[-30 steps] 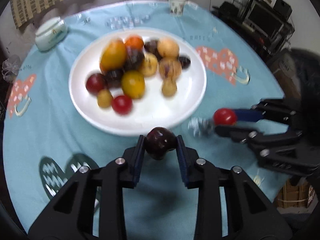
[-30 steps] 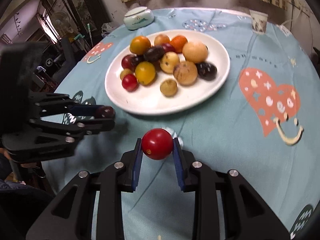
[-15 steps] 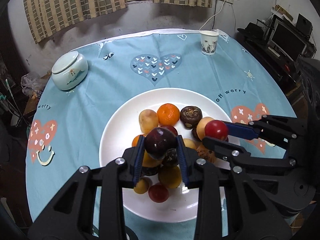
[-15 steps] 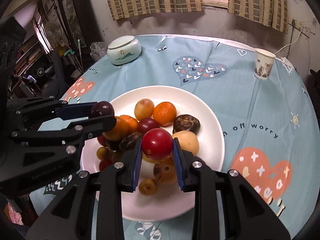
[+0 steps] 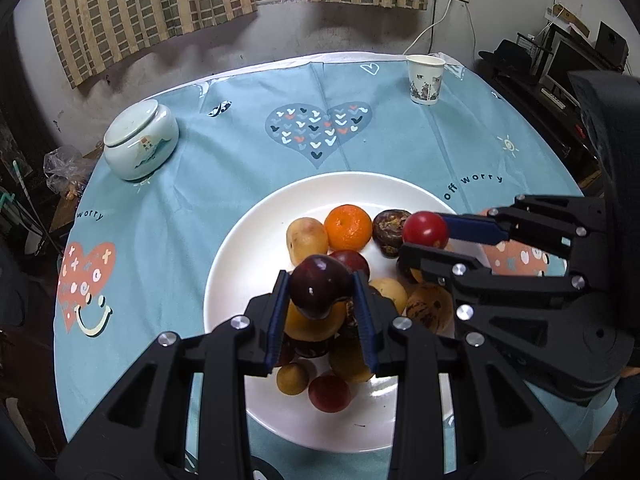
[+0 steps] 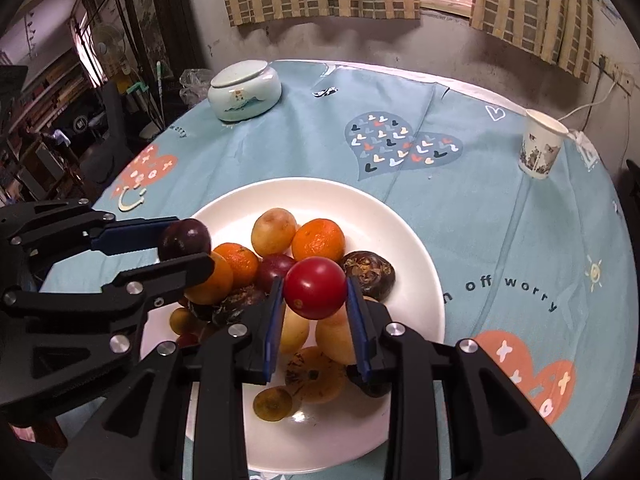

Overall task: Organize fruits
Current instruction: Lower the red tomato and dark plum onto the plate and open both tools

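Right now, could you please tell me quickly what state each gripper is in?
Left gripper: closed on the dark purple plum, above the white plate.
Right gripper: closed on the red fruit, above the same plate.

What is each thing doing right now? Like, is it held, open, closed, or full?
Left hand-held gripper: shut on the dark purple fruit.
Dark purple fruit: held above the plate.
Right hand-held gripper: shut on the red fruit.
Red fruit: held above the plate.
White plate: holds a pile of fruit.
Ceramic jar: lid on, upright.
Paper cup: upright; inside hidden.
Curtains: parted at the middle.
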Demonstrator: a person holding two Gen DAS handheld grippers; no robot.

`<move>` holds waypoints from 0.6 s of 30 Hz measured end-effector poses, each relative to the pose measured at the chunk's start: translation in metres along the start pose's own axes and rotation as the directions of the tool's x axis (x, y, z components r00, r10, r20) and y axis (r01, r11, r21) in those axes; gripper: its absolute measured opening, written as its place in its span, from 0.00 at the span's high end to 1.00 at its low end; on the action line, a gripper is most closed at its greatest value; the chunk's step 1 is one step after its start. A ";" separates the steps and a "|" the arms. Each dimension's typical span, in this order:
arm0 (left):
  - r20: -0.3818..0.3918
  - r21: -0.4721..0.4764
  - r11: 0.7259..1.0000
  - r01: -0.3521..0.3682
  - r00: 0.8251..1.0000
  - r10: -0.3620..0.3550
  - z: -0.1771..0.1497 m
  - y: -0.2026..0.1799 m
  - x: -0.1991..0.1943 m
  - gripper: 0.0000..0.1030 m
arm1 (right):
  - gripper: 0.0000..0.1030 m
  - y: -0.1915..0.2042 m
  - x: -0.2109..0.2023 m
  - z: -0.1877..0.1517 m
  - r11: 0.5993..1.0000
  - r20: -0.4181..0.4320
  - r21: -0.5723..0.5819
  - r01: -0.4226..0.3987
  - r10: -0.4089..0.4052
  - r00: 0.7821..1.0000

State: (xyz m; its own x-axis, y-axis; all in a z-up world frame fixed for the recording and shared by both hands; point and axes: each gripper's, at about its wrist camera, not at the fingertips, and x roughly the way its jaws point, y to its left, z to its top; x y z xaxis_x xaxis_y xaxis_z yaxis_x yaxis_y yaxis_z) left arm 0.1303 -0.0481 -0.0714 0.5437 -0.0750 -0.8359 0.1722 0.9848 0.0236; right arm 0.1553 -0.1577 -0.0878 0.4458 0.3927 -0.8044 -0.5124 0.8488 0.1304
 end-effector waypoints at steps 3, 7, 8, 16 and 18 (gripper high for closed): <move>-0.004 -0.001 1.000 0.000 1.000 0.000 -0.002 0.001 -0.001 0.69 | 0.70 0.001 0.002 0.002 1.000 -0.006 -0.002 0.002 -0.002 1.000; -0.006 -0.005 1.000 -0.003 1.000 0.003 -0.005 0.002 -0.001 0.69 | 0.67 0.002 0.000 0.003 1.000 -0.009 -0.012 0.008 -0.008 1.000; -0.008 -0.008 1.000 -0.001 1.000 0.001 -0.006 0.003 -0.002 0.71 | 0.66 0.002 0.000 0.003 1.000 -0.011 -0.015 0.006 -0.006 1.000; 0.027 -0.031 0.999 -0.011 1.000 0.011 -0.009 0.008 -0.015 0.49 | 0.34 -0.008 -0.022 0.002 0.999 0.059 0.041 0.028 -0.031 0.998; 0.040 -0.034 0.999 -0.012 0.999 0.014 -0.008 0.007 -0.019 0.45 | 0.32 -0.011 -0.031 0.000 0.998 0.069 0.056 0.026 -0.030 0.997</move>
State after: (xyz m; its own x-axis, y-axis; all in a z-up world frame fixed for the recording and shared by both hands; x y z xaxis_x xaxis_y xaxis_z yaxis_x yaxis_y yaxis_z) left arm 0.1148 -0.0387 -0.0596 0.5785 -0.0678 -0.8128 0.1378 0.9903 0.0155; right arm 0.1469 -0.1789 -0.0647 0.5105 0.3905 -0.7661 -0.4584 0.8774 0.1418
